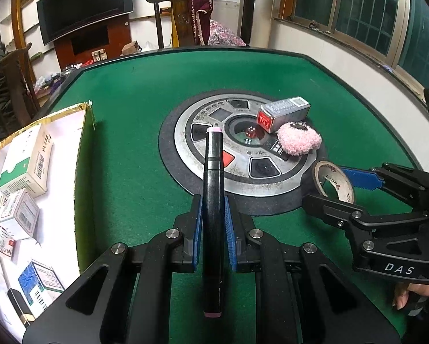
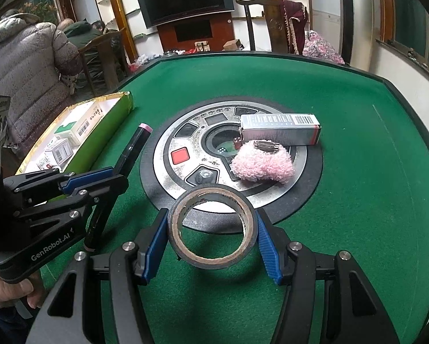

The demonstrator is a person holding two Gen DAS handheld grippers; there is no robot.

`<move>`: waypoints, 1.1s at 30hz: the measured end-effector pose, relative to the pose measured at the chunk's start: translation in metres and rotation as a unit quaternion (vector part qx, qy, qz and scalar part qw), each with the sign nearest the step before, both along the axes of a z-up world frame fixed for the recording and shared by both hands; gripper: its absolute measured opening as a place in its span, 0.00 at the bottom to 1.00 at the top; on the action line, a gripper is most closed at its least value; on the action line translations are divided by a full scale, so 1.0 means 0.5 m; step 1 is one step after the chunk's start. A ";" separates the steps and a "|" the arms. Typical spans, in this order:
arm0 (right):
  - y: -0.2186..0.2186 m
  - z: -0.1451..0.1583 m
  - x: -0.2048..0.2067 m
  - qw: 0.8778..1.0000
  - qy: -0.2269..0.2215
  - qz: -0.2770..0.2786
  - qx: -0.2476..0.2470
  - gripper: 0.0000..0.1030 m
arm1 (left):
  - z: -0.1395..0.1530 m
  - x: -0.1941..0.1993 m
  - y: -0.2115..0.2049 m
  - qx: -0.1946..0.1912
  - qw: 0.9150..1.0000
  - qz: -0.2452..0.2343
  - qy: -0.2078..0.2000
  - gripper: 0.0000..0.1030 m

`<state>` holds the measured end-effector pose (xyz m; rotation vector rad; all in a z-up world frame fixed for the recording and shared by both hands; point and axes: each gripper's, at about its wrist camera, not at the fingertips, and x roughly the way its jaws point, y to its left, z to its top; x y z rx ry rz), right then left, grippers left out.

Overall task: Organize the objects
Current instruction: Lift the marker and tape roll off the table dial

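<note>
Green felt table [image 1: 134,91]: left gripper [image 1: 213,229] pinches marker [image 1: 213,200] lengthwise, pointing forward; right gripper [image 2: 211,240] clamps tape roll [image 2: 213,226]

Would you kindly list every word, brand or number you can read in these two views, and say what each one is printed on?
"DAS": on the body of the right tongs, seen from the left wrist.
"GenRobot.AI": on the body of the left tongs, seen from the right wrist.
Too small or blurred to read: print on the tape roll, silver carton, boxes in the tray, and table centre panel.
</note>
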<state>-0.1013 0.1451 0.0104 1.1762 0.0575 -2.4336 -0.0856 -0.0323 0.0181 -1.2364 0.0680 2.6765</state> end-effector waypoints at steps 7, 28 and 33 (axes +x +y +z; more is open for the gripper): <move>0.001 -0.006 -0.003 1.000 -0.005 0.000 0.002 0.57 | -0.024 -0.011 0.002 -0.011 1.000 0.002 -0.021 0.14; 0.015 0.003 -0.005 0.999 -0.016 0.007 -0.037 0.57 | -0.009 -0.005 -0.004 0.001 1.000 0.003 -0.006 0.14; 0.014 0.000 -0.004 0.999 -0.018 0.009 -0.046 0.57 | 0.006 -0.001 -0.014 0.012 1.000 0.009 0.007 0.14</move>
